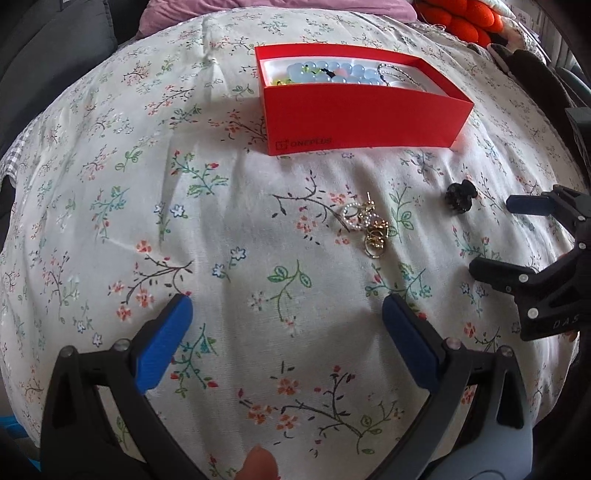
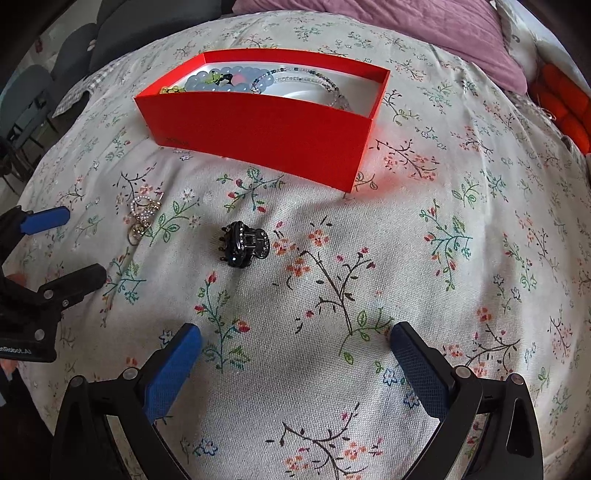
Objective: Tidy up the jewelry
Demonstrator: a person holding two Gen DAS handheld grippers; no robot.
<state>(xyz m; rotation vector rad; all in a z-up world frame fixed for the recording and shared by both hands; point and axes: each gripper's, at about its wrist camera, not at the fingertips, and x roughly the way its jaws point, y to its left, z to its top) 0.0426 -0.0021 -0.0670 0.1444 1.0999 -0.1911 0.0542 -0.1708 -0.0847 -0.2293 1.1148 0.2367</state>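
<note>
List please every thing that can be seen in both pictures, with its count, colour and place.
Red box: one, red outside and white inside, open, at the far side of the sheet.
Bead bracelets: several, mostly pale blue, exact count unclear, inside the box.
Small jewelry pile: one cluster, pearl-white and gold, on the sheet nearer than the box.
Hair claw clip: one, black, on the sheet beside the pile, apart from it.
Floral sheet: one, white with flowers, under everything.
Purple pillow: one, at the far edge.
Orange knitted item: one, far corner.
Left gripper: black with blue pads, open, empty.
Right gripper: same, open, empty.
</note>
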